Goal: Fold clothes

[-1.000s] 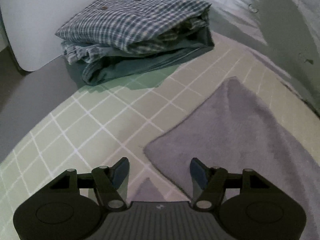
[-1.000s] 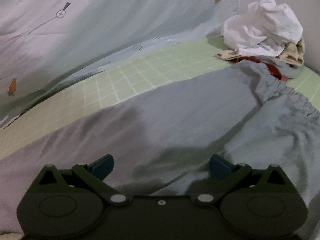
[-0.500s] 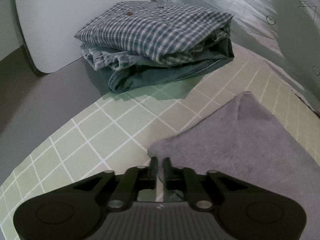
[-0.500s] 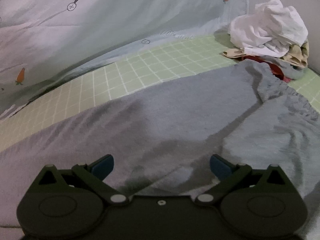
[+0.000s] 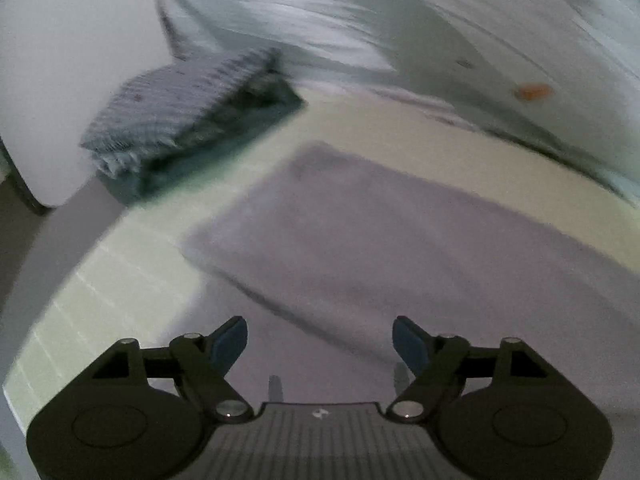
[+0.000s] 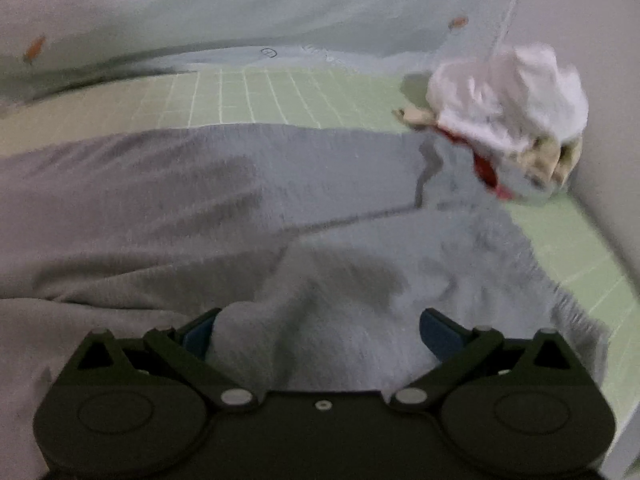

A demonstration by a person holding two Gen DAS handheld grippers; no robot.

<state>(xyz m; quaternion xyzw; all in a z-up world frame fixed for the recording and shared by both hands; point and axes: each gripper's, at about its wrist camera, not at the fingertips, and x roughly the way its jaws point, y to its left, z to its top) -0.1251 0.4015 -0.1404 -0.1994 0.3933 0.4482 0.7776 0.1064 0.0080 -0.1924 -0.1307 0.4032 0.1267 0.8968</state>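
While both wrist views are motion-blurred, the main layout reads clearly. Left gripper (image 5: 319, 340): blue-padded jaws spread wide, nothing between them, poised over the grey fleece garment (image 5: 400, 248), which lies flat on the pale green bed sheet with a white grid pattern (image 5: 104, 272). A fold edge of the garment runs diagonally across the left wrist view ahead of the fingertips. Beyond it, at the far left, a stack of folded clothes topped by a blue-and-white checked shirt (image 5: 176, 108) sits on the sheet, well apart from the garment and beside a white rounded panel (image 5: 68, 80). A light blue-grey quilt with small orange carrot prints (image 5: 460, 32) rises behind.

Right gripper (image 6: 320, 334): jaws also spread wide, with a raised ridge of the same grey garment (image 6: 328, 280) bunched up between the blue pads; whether the pads touch the cloth cannot be told, and the jaws are not closed on it. The garment spreads leftward across the sheet (image 6: 280, 96). At the far right a crumpled pile of unfolded laundry, white cloth on top with cream and red pieces below (image 6: 516, 112), rests against a pale wall (image 6: 612, 128), touching the garment's far corner.
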